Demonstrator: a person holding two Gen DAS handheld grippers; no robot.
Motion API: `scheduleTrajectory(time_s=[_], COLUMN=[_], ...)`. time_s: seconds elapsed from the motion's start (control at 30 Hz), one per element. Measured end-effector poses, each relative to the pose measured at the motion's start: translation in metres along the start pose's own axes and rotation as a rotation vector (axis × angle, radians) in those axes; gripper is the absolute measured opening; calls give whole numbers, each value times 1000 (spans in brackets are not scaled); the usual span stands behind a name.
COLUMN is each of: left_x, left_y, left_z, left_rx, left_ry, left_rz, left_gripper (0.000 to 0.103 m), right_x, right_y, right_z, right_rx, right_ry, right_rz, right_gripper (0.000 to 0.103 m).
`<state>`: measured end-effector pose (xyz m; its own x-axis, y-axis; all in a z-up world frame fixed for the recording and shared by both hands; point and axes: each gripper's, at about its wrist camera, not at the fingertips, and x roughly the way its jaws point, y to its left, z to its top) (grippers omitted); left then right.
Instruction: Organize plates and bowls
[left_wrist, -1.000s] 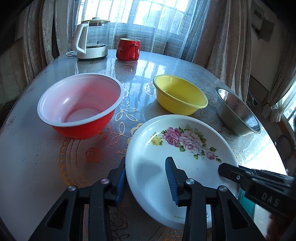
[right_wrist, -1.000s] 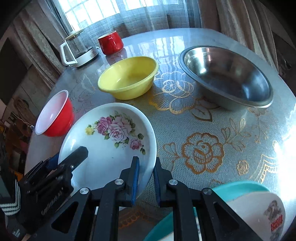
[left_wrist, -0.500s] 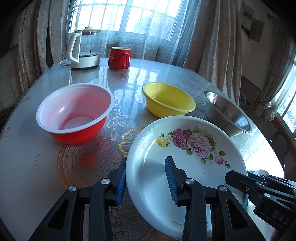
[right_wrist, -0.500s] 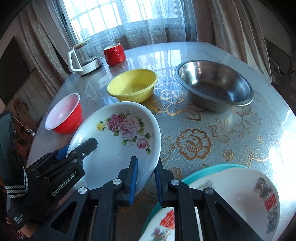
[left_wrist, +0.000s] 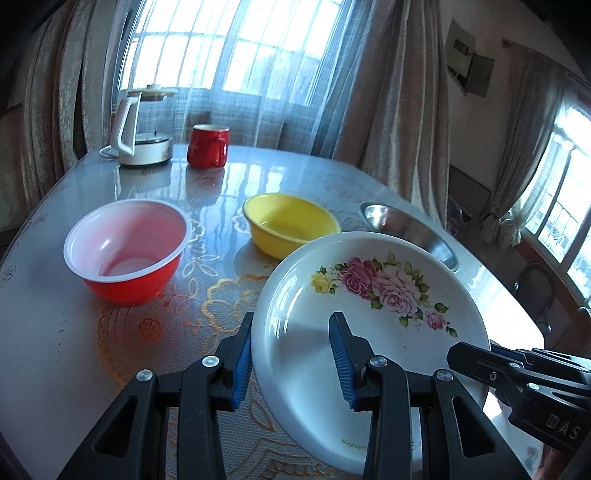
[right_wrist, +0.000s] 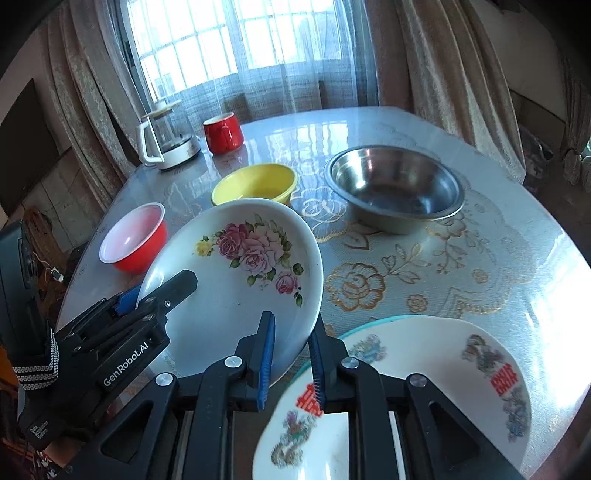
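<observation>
I hold the white rose-patterned plate (right_wrist: 236, 280) by opposite rims, left gripper (left_wrist: 291, 358) and right gripper (right_wrist: 291, 354) both clamped, keeping it level above the dragon-printed plate (right_wrist: 424, 384) at lower right.

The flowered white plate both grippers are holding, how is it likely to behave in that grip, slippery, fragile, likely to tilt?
The flowered plate looks glazed and glossy, so probably slippery against the pads. It seems rigid, likely ceramic or melamine, so it could chip if dropped. The left gripper and right gripper pinch only its rim on two sides, so it may tilt.
</observation>
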<state>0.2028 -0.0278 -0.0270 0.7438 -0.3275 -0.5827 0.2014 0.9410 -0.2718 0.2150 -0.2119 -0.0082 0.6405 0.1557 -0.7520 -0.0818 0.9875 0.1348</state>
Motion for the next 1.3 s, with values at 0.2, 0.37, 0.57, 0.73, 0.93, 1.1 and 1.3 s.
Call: scheduleTrajectory(time_s=[0.2, 0.37, 0.57, 0.73, 0.93, 1.1, 1.3], left_x=[-7, -11, -17, -19, -23, -24, -28], left_y=[-11, -23, -37, -48, -59, -70, -82], left_z=[-4, -9, -15, -20, -26, -30, -37], left_rx=[23, 51, 79, 105, 133, 158, 196], left_ry=[-12, -17, -23, -21, -22, -20, -17], left_rz=[-21, -39, -59, -75, -95, -111, -126], left_gripper=[39, 39, 39, 39, 39, 39, 39], right_x=[-14, -25, -36, -45, -55, -62, -69], right_y=[-3, -10, -19, -26, -36, -42, -51], right_z=[-8, -15, -24, -33, -43, -49, -57], right_rx=[5, 24, 49, 65, 89, 105, 126], right_ry=[-21, -28, -37, -41, -47, -50, -50], right_rz=[-15, -25, -38, -51, -62, -72, -87], right_gripper=[18, 18, 18, 18, 18, 18, 18])
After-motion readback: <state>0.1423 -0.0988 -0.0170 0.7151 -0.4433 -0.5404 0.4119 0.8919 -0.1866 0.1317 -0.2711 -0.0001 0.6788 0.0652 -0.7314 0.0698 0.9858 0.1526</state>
